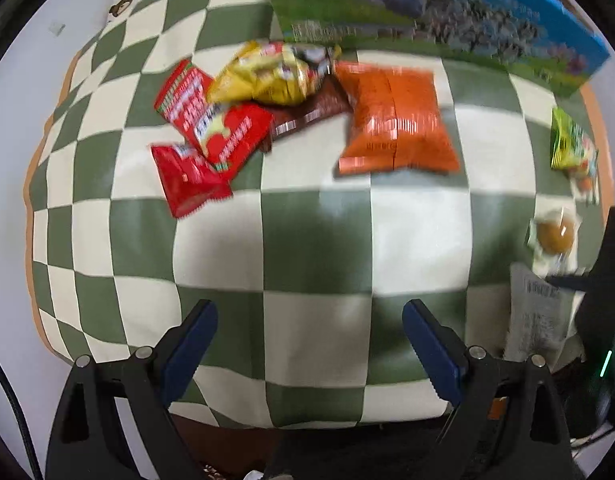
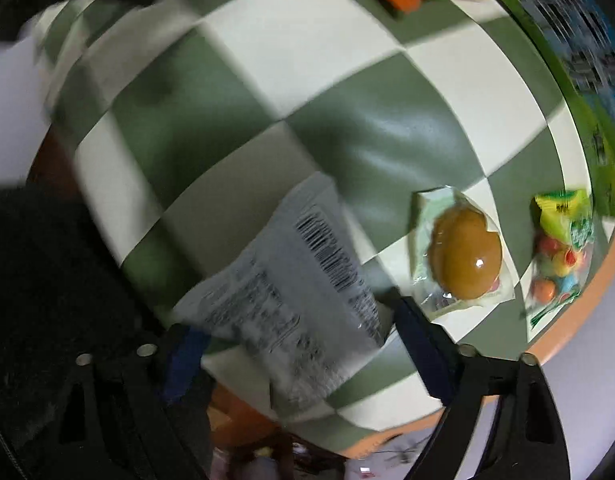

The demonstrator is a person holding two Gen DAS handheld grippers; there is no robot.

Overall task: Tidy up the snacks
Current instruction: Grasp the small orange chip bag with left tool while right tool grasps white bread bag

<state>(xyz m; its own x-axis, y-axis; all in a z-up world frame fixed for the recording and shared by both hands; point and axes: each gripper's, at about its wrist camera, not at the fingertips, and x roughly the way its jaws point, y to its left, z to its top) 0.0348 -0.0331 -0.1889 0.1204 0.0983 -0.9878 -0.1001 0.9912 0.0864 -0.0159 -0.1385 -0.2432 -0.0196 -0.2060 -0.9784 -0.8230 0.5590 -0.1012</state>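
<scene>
A green-and-cream checked cloth [image 1: 315, 240] covers the table. The left gripper [image 1: 309, 344] hangs wide and empty over it. Only its view shows the far-left pile: two glossy red packs [image 1: 211, 132], one yellow bag [image 1: 267, 76], one brown bar [image 1: 307, 114], beside a puffy orange bag [image 1: 395, 120]. The right gripper [image 2: 295, 344] straddles a crinkly grey pouch [image 2: 287, 288], jaws wide, contact unclear; right of it lie a sealed brown egg [image 2: 465, 258] and a candy bag [image 2: 559, 248].
</scene>
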